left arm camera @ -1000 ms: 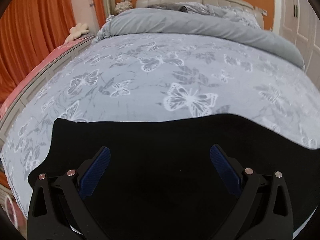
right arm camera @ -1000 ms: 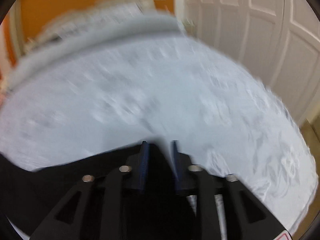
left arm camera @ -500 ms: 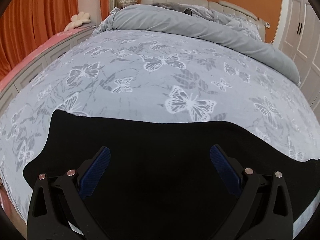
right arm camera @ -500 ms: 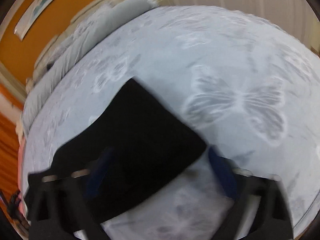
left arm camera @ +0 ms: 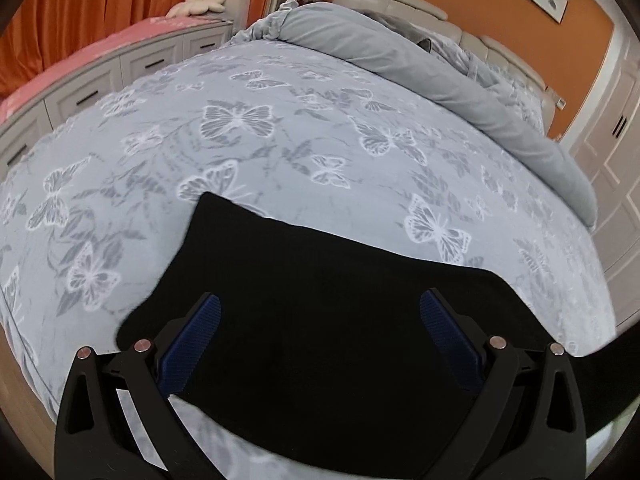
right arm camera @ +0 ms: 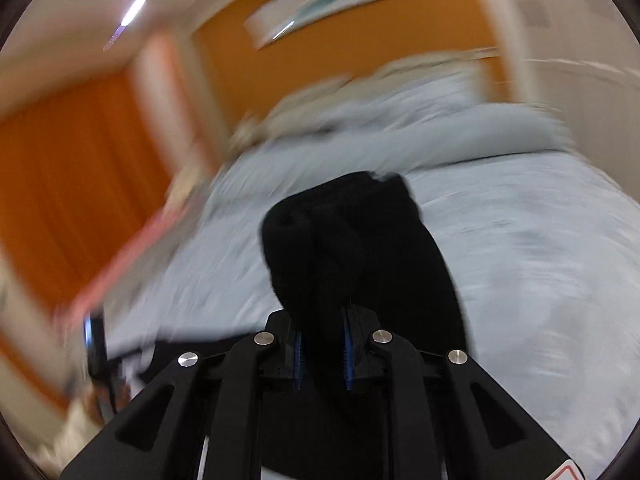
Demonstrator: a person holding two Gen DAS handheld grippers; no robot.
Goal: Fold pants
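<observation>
Two grippers: one hovers over the cloth, one pinches it.
Left gripper (left arm camera: 320, 340): fingers spread wide, blue pads (left arm camera: 192, 344) apart over the black pants (left arm camera: 320, 320), gripping nothing.
Right gripper (right arm camera: 322, 348): fingers drawn close on a bunched fold of the black pants (right arm camera: 352, 248), which rises in a lump ahead of the tips.
Pants: lying on the butterfly-print bedspread (left arm camera: 280, 140), near its lower edge; one corner points toward the grey duvet roll (left arm camera: 420, 64).
Right view: heavily blurred, so the pants seem lifted off the bed, though I cannot tell how far.
Background: orange curtains (left arm camera: 80, 12), orange wall, white wardrobe doors (left arm camera: 612, 152).
</observation>
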